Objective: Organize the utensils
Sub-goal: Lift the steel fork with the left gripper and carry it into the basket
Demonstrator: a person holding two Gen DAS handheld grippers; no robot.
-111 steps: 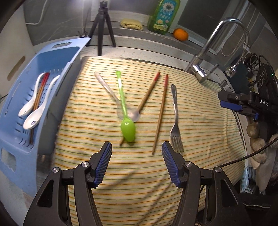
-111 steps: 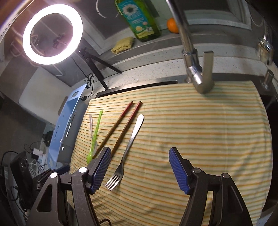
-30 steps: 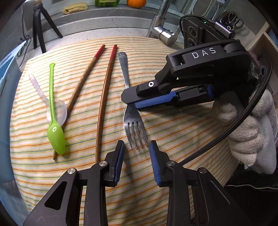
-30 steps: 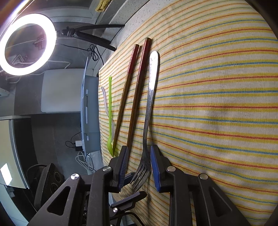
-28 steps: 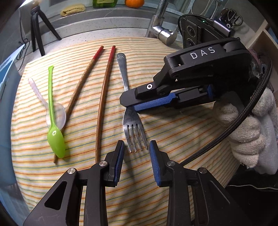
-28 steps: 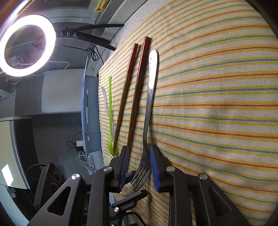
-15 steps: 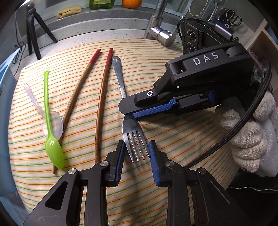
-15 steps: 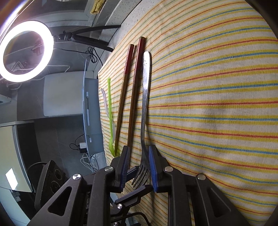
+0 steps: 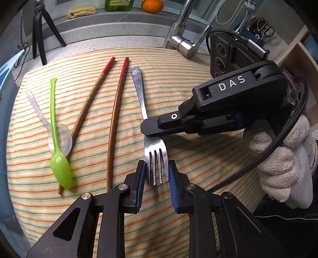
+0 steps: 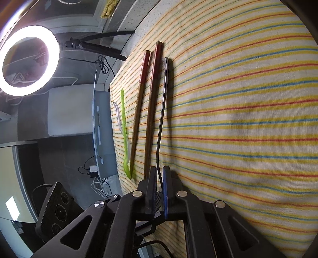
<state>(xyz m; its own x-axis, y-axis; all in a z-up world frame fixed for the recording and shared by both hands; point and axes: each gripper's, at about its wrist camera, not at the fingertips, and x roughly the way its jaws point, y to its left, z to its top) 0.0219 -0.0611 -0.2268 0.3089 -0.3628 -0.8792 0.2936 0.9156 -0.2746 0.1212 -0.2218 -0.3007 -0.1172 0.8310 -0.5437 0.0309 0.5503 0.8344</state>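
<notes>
Nearest you, your left gripper (image 9: 155, 174) stands narrow around the tines of the metal fork (image 9: 154, 150), near the front edge of the striped cloth (image 9: 198, 162); its jaws have just been closing, and the blue pads sit right at the outer tines, though you cannot tell whether they press on them. Just past that, your right gripper (image 10: 158, 178), held in a white-gloved hand (image 9: 282, 158), reaches in from the cloth's right side and is clamped on the fork's neck, having just closed there; in the right wrist view the fork shows edge-on, its handle running away toward the far edge. To the fork's left lie two red-tipped wooden chopsticks (image 9: 114, 119), spread apart at their near ends. Further left, a green plastic spoon (image 9: 57, 150) lies across a clear plastic spoon (image 9: 61, 137), close to the cloth's left edge. Beyond the far edge stand a chrome faucet (image 9: 182, 39), an orange (image 9: 152, 5) and a tripod (image 9: 39, 29).
</notes>
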